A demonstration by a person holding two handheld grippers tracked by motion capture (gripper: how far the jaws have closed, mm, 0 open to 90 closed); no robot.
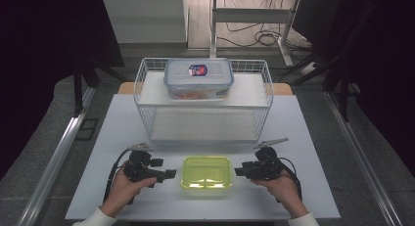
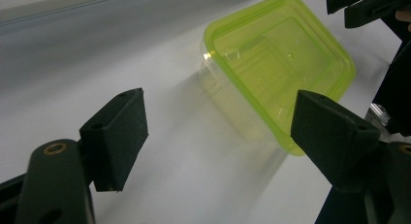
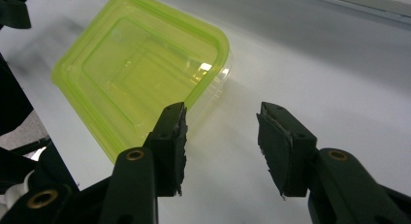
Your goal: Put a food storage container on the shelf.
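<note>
The box (image 1: 206, 172) is a low, rounded-corner rectangle of clear plastic with a translucent lime-green lid that has stepped panels pressed into its top. It sits closed at the front middle of the desk (image 1: 122, 118), between the two tools and apart from both. In the left gripper view the box (image 2: 278, 64) lies ahead of the jaws; in the right gripper view the box (image 3: 140, 69) lies just beyond the left jaw.

The left tool (image 1: 169, 174) points at the box's left side, its jaws spread wide with nothing between them. The right tool (image 1: 239, 171) points at the box's right side, its jaws partly spread and empty as well. Each is held by a hand with a white sleeve cuff.

The desk is plain white and matte. At its far side stands a white wire rack (image 1: 203, 101) with two shelves; on the upper shelf rests a clear tub (image 1: 198, 79) with a blue-edged lid and a label on top. Beyond it are grey floor, cables (image 1: 254, 37) and a metal frame; dark curtains flank both sides.
</note>
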